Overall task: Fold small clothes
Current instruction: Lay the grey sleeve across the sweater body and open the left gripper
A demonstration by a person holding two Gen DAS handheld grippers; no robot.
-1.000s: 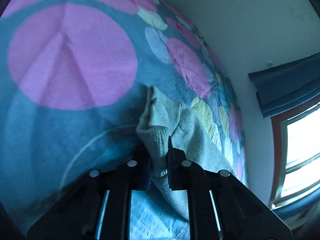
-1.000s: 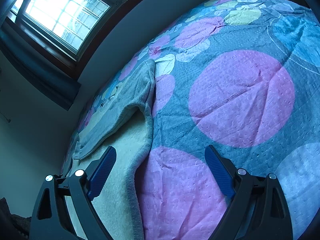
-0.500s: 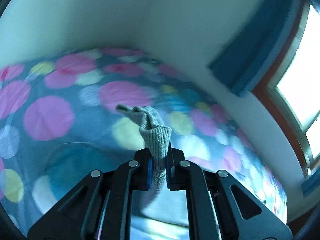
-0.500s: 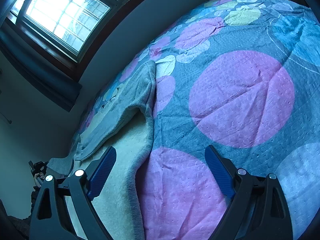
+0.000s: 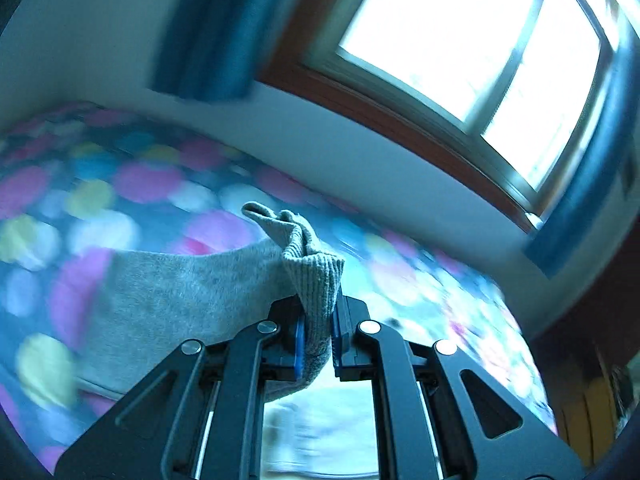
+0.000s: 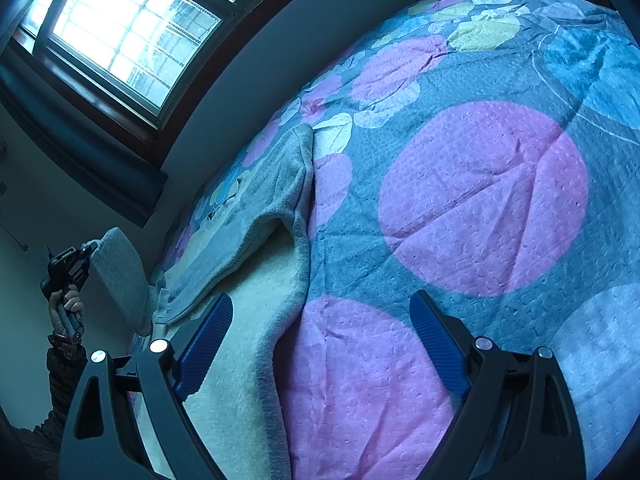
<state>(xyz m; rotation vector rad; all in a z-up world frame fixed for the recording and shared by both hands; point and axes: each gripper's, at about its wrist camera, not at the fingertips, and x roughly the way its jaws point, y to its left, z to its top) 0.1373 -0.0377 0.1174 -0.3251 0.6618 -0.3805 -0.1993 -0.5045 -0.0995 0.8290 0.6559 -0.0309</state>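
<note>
Left wrist view: left claw (image 5: 317,340) clamped tight on ribbed cuff of grey jumper (image 5: 180,300), cuff sticking up just ahead of the blue pads (image 5: 299,344), sleeve trailing off to the left of the claw and sagging toward spotted bedcover (image 5: 132,184). Window (image 5: 472,40) and blue curtain (image 5: 212,28) up ahead, above the claw. Background smeared, detail of the bedding hard to read.

Right wrist view: right claw (image 6: 320,344) spread wide, nothing between its fingers, poised above the bedcover (image 6: 484,196). Body of the jumper (image 6: 256,280) flat on the bed, partly under the left finger and running away ahead of it toward the window (image 6: 120,28). Far off to the left, hand (image 6: 66,304) with the other claw (image 6: 70,266) holding the sleeve lifted clear of the bed.

Step in hand, likely: carry the sleeve across the body to fold it in. Best done with a firm pinch on the cuff, sleeve kept taut without dragging the body, cuff laid down flat over the chest. Worth pressing the free claw on the body near the shoulder to stop it sliding. Risk: bunching at the armpit if lowered slack.
</note>
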